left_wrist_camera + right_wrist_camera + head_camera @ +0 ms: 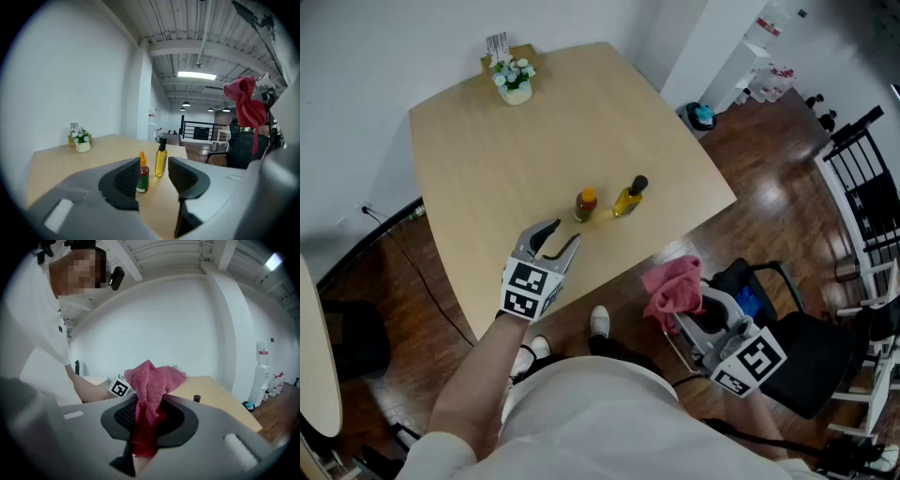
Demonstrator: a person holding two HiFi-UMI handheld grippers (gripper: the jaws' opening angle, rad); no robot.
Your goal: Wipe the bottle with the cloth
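in the right hand-held gripper, cloth

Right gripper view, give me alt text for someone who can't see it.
The right gripper has its jaws shut on a bunched pink cloth. Behind it are a person's forearm, a wooden table and a white wall.

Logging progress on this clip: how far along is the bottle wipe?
Done: the pink cloth is clamped in the right gripper, held beyond the table edge. In hand: the left gripper, jaws apart and empty, points at the orange-capped sauce bottle and the oil bottle, touching neither. Left: grip a bottle, bring the cloth to it, wipe.
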